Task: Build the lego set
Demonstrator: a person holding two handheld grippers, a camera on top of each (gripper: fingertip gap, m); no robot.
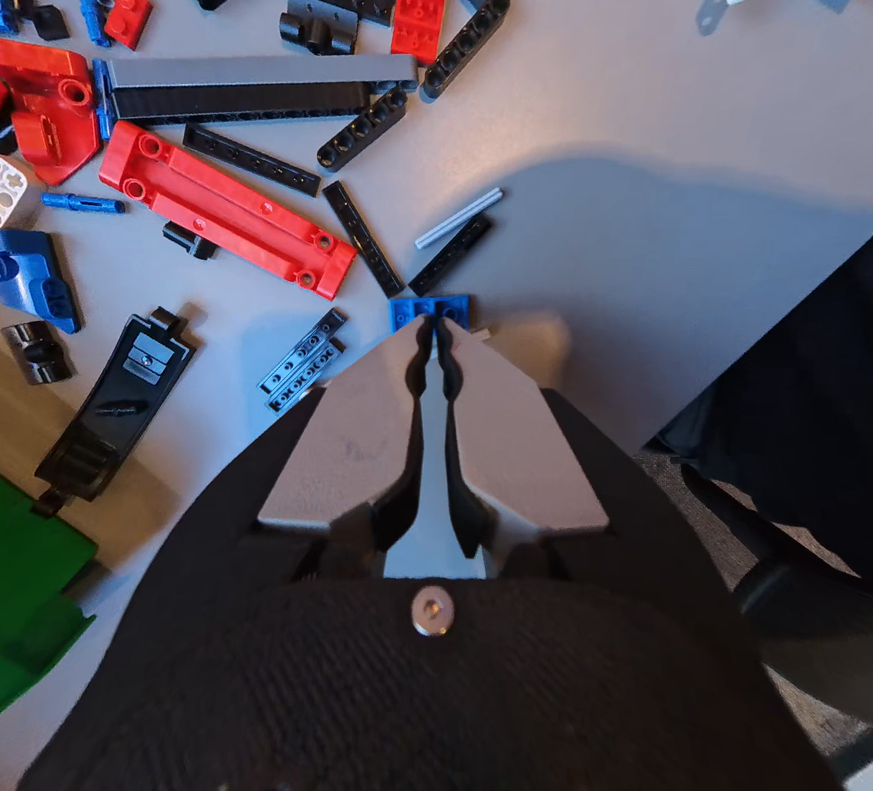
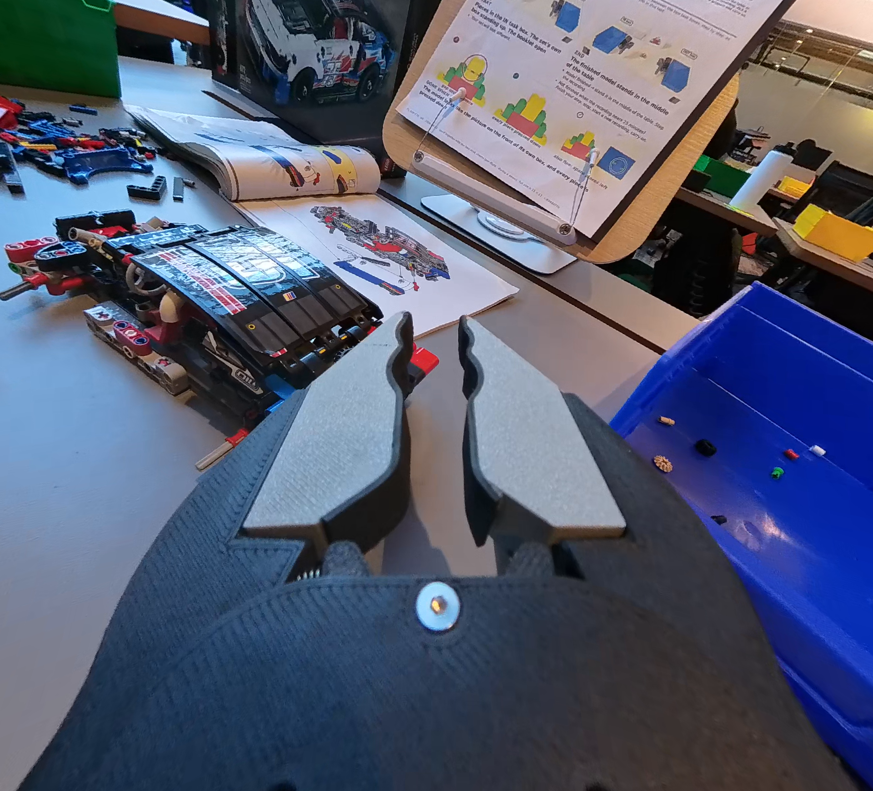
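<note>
One flat studded blue plastic plate (image 1: 427, 310) pinched at 12 o'clock by ribbed left gripper (image 1: 435, 323); right gripper (image 2: 434, 334) parted, empty.

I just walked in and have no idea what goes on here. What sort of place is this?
Probably a shared workshop or lab. A half-built toy car lies on a grey table beside its open booklet, a sheet of rules stands on a stand, and more worktables with yellow bins fill the background.
</note>
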